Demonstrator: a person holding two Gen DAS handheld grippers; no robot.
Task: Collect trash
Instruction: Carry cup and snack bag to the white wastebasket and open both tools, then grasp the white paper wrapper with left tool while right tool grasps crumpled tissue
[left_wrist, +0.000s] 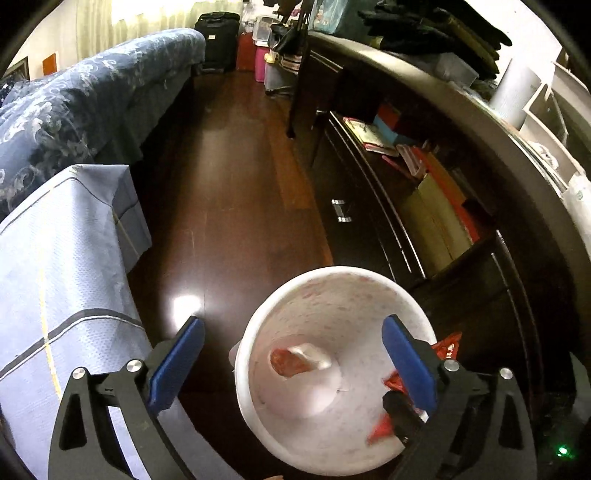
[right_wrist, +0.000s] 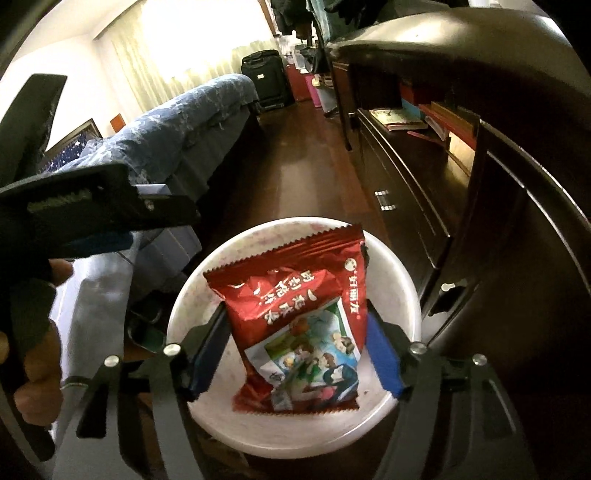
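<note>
A: R gripper (right_wrist: 295, 354) hangs over the white bin (right_wrist: 402, 295); jaws spread, red snack packet (right_wrist: 295, 314) loose between pads, above bin mouth.

B: L gripper (left_wrist: 291, 369) wide, empty; packet may snag R finger, missing the bin.

My tongs wear blue pads (right_wrist: 384, 358) on black arms. Between them, centre frame, the snack packet (right_wrist: 295, 317) shows glossy red with white lettering and a cartoon panel in greens and blues. Under it the bin (right_wrist: 402, 280) is white, flecked with faint pink. Upper left, the bedspread (left_wrist: 74, 103) is dark blue with pale swirling florals. Lower left, a light blue cloth (left_wrist: 55, 277) carries grey stripes. The floor (left_wrist: 229, 184) is reddish-brown wood.
</note>
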